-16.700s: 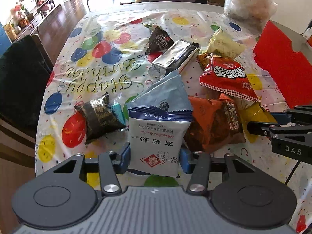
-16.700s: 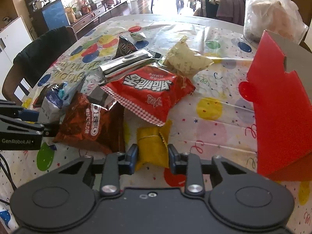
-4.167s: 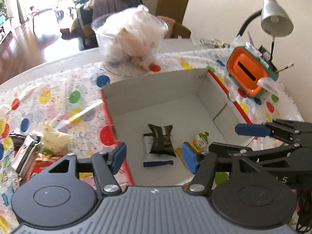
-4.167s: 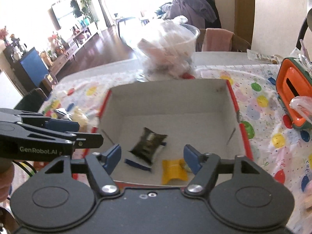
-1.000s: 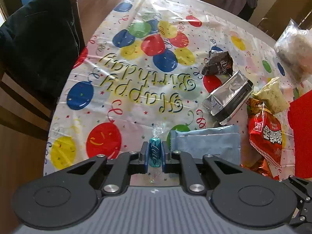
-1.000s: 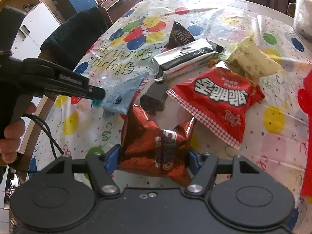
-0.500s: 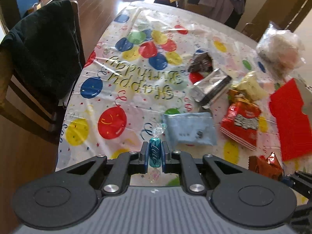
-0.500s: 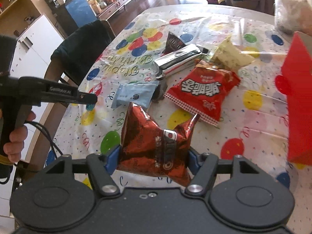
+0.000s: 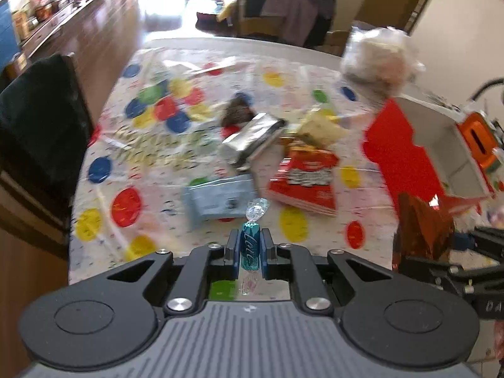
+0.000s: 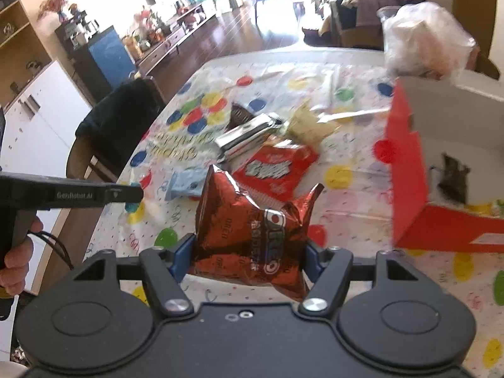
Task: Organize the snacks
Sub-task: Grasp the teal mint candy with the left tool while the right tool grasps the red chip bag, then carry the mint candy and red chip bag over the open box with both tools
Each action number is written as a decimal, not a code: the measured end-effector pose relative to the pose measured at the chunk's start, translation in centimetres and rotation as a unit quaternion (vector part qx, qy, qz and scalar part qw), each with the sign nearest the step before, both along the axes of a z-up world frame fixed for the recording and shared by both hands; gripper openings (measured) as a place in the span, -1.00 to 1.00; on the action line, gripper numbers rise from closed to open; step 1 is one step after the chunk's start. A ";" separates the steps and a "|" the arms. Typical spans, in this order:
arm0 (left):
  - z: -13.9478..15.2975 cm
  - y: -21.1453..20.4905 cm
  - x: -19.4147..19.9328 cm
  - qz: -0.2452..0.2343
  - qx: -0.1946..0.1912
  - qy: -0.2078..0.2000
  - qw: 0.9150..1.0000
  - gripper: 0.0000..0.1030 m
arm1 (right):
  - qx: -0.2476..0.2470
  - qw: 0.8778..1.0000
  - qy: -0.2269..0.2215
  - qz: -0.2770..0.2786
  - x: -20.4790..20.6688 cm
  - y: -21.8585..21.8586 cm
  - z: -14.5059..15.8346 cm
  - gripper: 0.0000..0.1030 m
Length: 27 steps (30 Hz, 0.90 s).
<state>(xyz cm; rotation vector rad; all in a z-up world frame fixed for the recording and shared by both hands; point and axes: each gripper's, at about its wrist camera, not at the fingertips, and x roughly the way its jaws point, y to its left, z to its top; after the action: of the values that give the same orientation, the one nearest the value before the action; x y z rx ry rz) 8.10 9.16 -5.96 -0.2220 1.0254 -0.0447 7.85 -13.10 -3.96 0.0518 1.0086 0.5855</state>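
While the left gripper (image 9: pixel 250 253) pinches a teal candy (image 9: pixel 250 249) in its fingers, the right gripper (image 10: pixel 249 258) clamps a red-brown snack bag (image 10: pixel 252 233) above the desk (image 10: pixel 346 220).

Dark wood floor (image 10: pixel 226 41) – sunlit; white cabinet (image 10: pixel 37 119), black-draped chair (image 9: pixel 34 116).

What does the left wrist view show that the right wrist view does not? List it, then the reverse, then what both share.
Only the left wrist view: the small teal wrapped candy pinched in the left gripper, and an orange box-shaped object past the carton.

Only the right wrist view: a dark snack packet lying inside the red cardboard carton, and the person's hand.

Both: the shiny red-brown Oreo bag held in the right gripper, the red-and-white snack bag, and the silver foil pack.
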 end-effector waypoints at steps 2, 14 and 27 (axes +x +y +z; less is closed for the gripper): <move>0.8 -1.5 0.2 -0.016 0.004 -0.004 1.000 -0.77 | 0.000 1.000 -0.009 -0.008 0.0 -1.3 0.7 0.30; 5.5 -12.8 2.9 -0.088 0.004 -0.044 0.995 -0.77 | -0.014 0.998 -0.051 -0.040 2.1 -10.3 3.4 0.30; 6.6 -25.3 8.9 -0.123 0.011 -0.048 0.991 -0.77 | -0.033 0.994 -0.054 -0.087 8.3 -21.6 2.6 0.30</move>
<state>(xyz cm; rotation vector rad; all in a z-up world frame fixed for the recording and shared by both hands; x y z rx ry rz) 17.02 -16.15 0.60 -0.0728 0.9525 -0.2648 16.20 -34.75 -1.31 0.0475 0.9076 0.3916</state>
